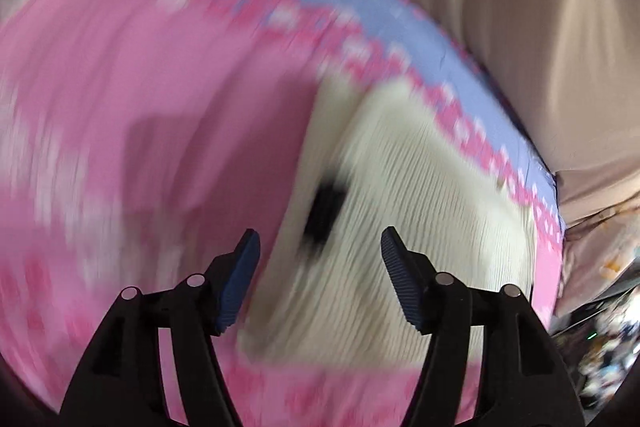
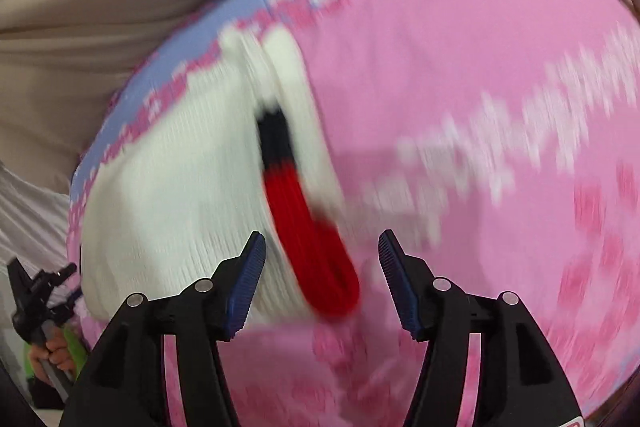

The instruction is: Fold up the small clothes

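Both frames blurred. My left tongs (image 1: 320, 281) are spread, gripping nothing; the white knit (image 1: 400, 227) lies between and just ahead of the tips on the pink cloth (image 1: 140, 87). My right tongs (image 2: 322, 283) are spread too, the knit's red band (image 2: 316, 247) between the tips, the white to their left.

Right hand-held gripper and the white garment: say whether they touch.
Cannot tell. In the right wrist view the open right hand-held gripper frames the white garment, but blur hides any contact.
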`<state>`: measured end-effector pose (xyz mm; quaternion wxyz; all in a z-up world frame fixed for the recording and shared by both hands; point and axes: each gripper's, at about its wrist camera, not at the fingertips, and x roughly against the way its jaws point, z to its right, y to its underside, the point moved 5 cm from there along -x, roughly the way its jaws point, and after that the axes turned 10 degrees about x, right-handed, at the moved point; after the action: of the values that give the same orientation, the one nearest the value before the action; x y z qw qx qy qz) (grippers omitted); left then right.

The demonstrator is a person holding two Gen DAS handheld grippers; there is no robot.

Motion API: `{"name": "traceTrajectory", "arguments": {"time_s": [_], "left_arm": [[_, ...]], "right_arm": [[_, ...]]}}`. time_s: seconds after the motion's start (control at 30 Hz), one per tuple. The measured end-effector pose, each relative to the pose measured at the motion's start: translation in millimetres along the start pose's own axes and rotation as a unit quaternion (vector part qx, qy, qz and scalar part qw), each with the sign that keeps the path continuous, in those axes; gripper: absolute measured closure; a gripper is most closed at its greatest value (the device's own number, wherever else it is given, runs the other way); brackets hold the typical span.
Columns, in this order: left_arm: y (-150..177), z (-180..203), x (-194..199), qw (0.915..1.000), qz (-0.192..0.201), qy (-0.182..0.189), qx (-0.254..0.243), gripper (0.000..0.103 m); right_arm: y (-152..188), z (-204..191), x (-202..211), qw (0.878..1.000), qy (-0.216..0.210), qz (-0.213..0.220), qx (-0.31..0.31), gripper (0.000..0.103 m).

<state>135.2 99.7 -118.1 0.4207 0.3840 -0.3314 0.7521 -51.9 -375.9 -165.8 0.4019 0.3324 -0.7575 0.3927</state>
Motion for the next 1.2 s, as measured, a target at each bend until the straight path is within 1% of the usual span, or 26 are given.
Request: {"name": "traceTrajectory", "arguments": {"time_s": [0.03,0.1,0.17,0.2,0.23,0.27,0.3,0.33,0.4,0.5,0.53,0.6,0.73,0.8,0.83,0.87,0.9,0.93,0.97,1.0,1.03,1.07,1.1,1.13,1.17,1.2], "left_arm": [[18,-14,-3,0.9996,-0.014,0.003,0.025,0.035],[35,-25,-11,0.9984,-0.027,-0.006,0.050,0.034],[43,-27,-21,0.9970,-0.037,-0.005,0.069,0.029],[41,-22,-22,0.9975,-0.024,-0.003,0.067,0.026],[39,-17,-23,0.9977,-0.022,0.000,0.064,0.031],[36,-13,-25,0.9976,-0.028,0.006,0.063,0.038],[34,-9,-25,0.9975,-0.033,0.009,0.061,0.064],[30,-6,-25,0.9970,-0.048,0.011,0.060,0.081],[27,-7,-15,0.9967,-0.044,0.013,0.067,0.085],[35,-15,14,0.9984,-0.039,0.005,0.041,0.088],[43,-21,22,0.9983,-0.047,0.002,0.035,0.088],[59,-35,32,0.9969,-0.071,-0.010,0.033,0.088],[106,-81,42,0.9908,-0.123,-0.043,0.035,0.088],[126,-101,41,0.9869,-0.144,-0.055,0.048,0.088],[135,-110,39,0.9848,-0.154,-0.056,0.058,0.088],[139,-113,37,0.9841,-0.159,-0.050,0.061,0.087],[139,-113,36,0.9849,-0.156,-0.043,0.063,0.084],[134,-109,40,0.9871,-0.145,-0.035,0.059,0.081],[126,-101,47,0.9902,-0.127,-0.036,0.045,0.080],[113,-86,60,0.9950,-0.092,-0.036,0.018,0.079],[103,-75,68,0.9974,-0.064,-0.031,-0.005,0.070],[92,-63,76,0.9986,-0.038,-0.024,-0.028,0.063],[81,-49,81,0.9986,-0.017,-0.017,-0.047,0.052],[68,-33,81,0.9980,-0.001,-0.006,-0.062,0.048],[59,-21,76,0.9977,0.003,0.003,-0.068,0.046],[48,-6,64,0.9972,-0.002,0.021,-0.072,0.043]], "right_arm": [[15,4,-4,1.000,-0.013,-0.009,-0.023,0.044],[25,0,-11,0.998,-0.037,-0.012,-0.049,0.041],[21,-10,-13,0.998,-0.049,0.004,-0.049,0.040],[15,-16,-18,0.997,-0.062,0.005,-0.051,0.040],[10,-19,-21,0.997,-0.061,0.004,-0.057,0.044],[5,-21,-25,0.996,-0.062,0.003,-0.062,0.070],[-2,-25,-26,0.996,-0.062,0.003,-0.063,0.090],[-6,-27,-23,0.996,-0.060,0.003,-0.062,0.091],[-13,-28,-2,0.997,-0.050,0.026,-0.054,0.093],[-5,-19,27,0.998,-0.034,0.034,-0.040,0.094],[3,-13,35,0.998,-0.033,0.028,-0.039,0.094],[27,2,45,0.999,-0.014,0.002,-0.032,0.094],[94,34,48,0.997,0.006,-0.060,-0.038,0.094],[124,48,46,0.995,0.010,-0.086,-0.050,0.094],[138,52,40,0.993,0.005,-0.101,-0.053,0.093],[144,52,38,0.993,-0.001,-0.107,-0.051,0.090],[143,52,38,0.994,0.002,-0.102,-0.045,0.083],[137,50,43,0.995,0.014,-0.096,-0.039,0.078],[128,48,50,0.996,0.028,-0.084,-0.032,0.071],[112,45,63,0.997,0.055,-0.056,-0.017,0.068],[98,40,73,0.997,0.069,-0.031,-0.002,0.064],[81,32,84,0.997,0.079,0.002,0.019,0.054],[69,26,87,0.996,0.079,0.021,0.033,0.048],[50,14,85,0.996,0.069,0.036,0.050,0.048],[32,7,76,0.996,0.060,0.038,0.057,0.048],[18,-3,64,0.996,0.047,0.036,0.066,0.048]]}}
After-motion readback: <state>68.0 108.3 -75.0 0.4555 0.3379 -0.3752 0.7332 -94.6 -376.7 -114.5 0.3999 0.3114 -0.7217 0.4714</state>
